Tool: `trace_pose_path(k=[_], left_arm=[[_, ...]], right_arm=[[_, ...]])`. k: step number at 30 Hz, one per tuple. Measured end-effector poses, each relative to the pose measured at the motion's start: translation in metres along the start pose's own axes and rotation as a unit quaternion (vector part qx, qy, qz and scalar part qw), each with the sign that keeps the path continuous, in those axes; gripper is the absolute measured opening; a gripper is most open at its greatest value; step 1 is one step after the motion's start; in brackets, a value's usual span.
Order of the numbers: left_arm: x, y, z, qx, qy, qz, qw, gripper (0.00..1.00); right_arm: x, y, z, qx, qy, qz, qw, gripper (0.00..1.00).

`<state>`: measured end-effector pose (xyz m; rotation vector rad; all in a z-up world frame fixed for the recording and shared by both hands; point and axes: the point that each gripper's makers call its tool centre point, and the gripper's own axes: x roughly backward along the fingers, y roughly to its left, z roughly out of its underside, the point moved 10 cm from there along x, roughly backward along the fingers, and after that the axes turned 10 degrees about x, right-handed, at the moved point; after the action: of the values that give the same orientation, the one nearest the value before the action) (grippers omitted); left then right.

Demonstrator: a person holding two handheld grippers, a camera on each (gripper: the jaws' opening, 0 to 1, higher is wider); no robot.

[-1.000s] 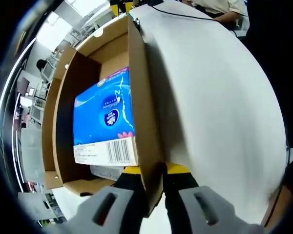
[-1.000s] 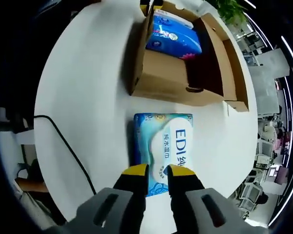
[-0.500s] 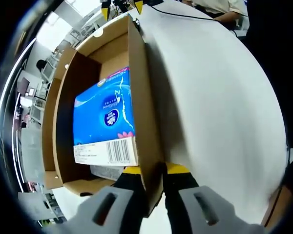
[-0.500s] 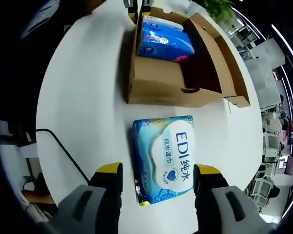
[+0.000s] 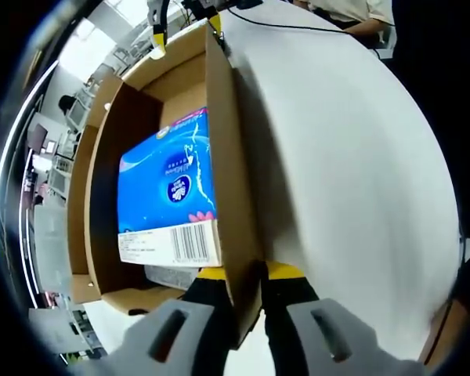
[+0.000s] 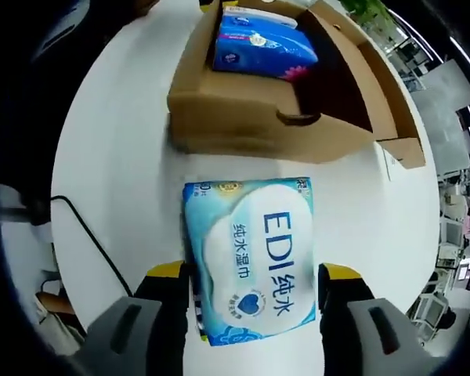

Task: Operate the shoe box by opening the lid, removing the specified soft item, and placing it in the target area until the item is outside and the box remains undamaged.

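Observation:
The open cardboard shoe box [image 5: 227, 157] lies on the white table [image 5: 352, 157] with a blue tissue pack [image 5: 168, 188] inside it. My left gripper [image 5: 245, 274] is shut on the box's near wall. In the right gripper view a light-blue "EDI" wet-wipe pack [image 6: 251, 254] lies flat on the table [image 6: 117, 141], just in front of the box [image 6: 243, 117]. My right gripper [image 6: 254, 274] is open, with one jaw on each side of the pack. The blue tissue pack [image 6: 258, 43] shows inside the box.
A black cable [image 6: 86, 235] runs across the table left of the wipe pack. One of the right gripper's yellow fingertips [image 5: 156, 37] shows beyond the far end of the box. A person [image 5: 352, 12] sits at the table's far edge. Office furniture stands around.
My right gripper went from shut at the wipe pack's near edge to open, letting it go on the table, and now sits closer over it. The left gripper has not moved.

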<state>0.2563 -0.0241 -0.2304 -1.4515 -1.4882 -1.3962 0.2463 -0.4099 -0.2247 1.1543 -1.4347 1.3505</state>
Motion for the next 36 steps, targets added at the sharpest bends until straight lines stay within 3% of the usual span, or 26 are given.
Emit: trace_pose_path(k=[12,25,30,36], left_arm=[[0.000,0.000,0.000,-0.001,0.000,0.000,1.0000,0.11],[0.000,0.000,-0.001,-0.001,0.000,-0.001,1.0000,0.11],[0.000,0.000,-0.001,-0.002,0.000,-0.001,1.0000,0.11],[0.000,0.000,-0.001,-0.001,0.001,-0.001,1.0000,0.11]], right_arm=[[-0.012,-0.004,-0.002,0.007,0.001,-0.030,0.9995,0.65],[0.000,-0.003,-0.003,-0.021,-0.010,-0.020,0.9995,0.59],[0.012,-0.003,0.004,-0.026,-0.004,-0.009,0.9996,0.58],[0.008,-0.001,0.010,-0.031,0.004,-0.012,0.9994,0.58]])
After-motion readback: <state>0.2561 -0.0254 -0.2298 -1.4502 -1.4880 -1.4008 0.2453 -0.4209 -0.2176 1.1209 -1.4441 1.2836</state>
